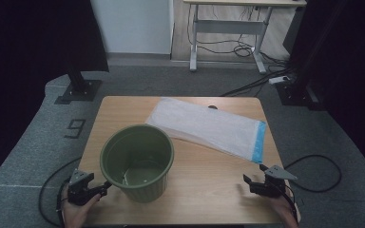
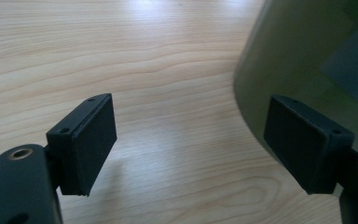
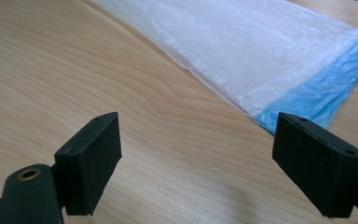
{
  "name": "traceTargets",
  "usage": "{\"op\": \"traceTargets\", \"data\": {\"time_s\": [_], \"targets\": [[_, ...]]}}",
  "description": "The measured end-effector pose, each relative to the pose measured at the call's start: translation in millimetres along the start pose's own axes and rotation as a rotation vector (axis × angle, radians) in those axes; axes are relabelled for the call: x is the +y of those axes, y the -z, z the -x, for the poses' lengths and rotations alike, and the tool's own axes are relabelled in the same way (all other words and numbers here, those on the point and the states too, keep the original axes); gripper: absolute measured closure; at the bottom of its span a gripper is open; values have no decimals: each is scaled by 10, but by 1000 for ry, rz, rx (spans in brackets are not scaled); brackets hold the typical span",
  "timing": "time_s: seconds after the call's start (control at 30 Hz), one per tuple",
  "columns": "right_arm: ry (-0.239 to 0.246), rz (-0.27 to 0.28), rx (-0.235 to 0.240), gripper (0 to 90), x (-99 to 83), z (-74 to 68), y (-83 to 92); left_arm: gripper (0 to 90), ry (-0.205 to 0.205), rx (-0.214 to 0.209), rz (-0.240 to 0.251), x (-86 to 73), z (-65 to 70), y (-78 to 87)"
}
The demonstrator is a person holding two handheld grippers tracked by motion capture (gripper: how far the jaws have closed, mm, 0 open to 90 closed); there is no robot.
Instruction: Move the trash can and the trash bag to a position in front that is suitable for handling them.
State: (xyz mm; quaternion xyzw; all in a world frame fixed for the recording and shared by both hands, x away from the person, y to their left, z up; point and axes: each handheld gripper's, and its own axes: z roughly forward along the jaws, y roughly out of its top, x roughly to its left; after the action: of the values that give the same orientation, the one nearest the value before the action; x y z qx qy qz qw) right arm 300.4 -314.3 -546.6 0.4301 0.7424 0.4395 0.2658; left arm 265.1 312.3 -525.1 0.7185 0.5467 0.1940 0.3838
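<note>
Bucket [image 1: 138,161] just beside left claw [image 1: 105,186]

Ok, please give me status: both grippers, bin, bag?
Left gripper open, beside green bin. Right gripper open, empty, short of flat white bag. Nothing blocks the way.

bin [image 1: 138,161]: olive-green, ribbed, round, upright, open top, near-left part of desk [image 1: 209,185] | bag [image 1: 209,127]: white translucent plastic, blue band at one end, folded flat, lying diagonally behind and right of bin, far corner just beside bin's rim
</note>
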Motion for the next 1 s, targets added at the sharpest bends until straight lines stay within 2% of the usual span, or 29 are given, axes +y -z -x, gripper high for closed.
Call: {"op": "traceTargets", "data": {"time_s": [0.07,0.17,0.2,0.23,0.27,0.43,0.47,0.5,0.53,0.6,0.63,0.67,0.7,0.73,0.77,0.8,0.83,0.87,0.97,1.0], "targets": [[-4,11,-10,148,6,1,13,151,-32,13,-16,7,25,-17],[-18,20,-7,148,6,5,33,148,-44,6,-14,10,28,-4],[-47,34,8,149,5,19,57,148,-42,-1,7,11,21,30],[-47,34,8,149,5,19,57,147,-42,-1,7,11,21,30],[-48,37,2,149,2,30,73,147,-41,-13,30,12,11,78],[-77,45,9,149,-7,78,70,141,-70,-34,44,19,-8,186],[-82,46,6,149,-8,100,67,143,-68,-64,69,28,-27,257],[-82,46,6,149,-8,100,67,142,-68,-64,69,28,-27,257],[-84,46,4,149,-9,111,65,142,-65,-84,85,30,-27,286],[-95,47,-1,151,-7,142,52,142,-97,-129,98,39,19,333],[-95,47,-1,151,-7,142,52,142,-97,-129,98,39,19,333],[-101,45,-1,154,1,156,34,142,-140,-163,88,48,92,336],[-101,45,-1,154,1,156,34,140,-140,-163,88,48,92,336],[-106,41,4,159,11,162,11,139,-185,-188,82,66,180,328],[-106,41,4,159,11,162,11,136,-185,-188,82,66,180,328],[-95,37,5,160,13,152,-5,132,-218,-207,80,94,256,321],[-95,37,5,160,13,152,-5,128,-218,-207,80,94,256,321],[-84,34,6,161,11,137,-2,123,-244,-237,76,120,309,313],[-78,36,13,166,12,126,17,113,-267,-260,69,140,356,296],[-75,38,15,168,12,119,30,106,-286,-284,63,162,395,270]]}}
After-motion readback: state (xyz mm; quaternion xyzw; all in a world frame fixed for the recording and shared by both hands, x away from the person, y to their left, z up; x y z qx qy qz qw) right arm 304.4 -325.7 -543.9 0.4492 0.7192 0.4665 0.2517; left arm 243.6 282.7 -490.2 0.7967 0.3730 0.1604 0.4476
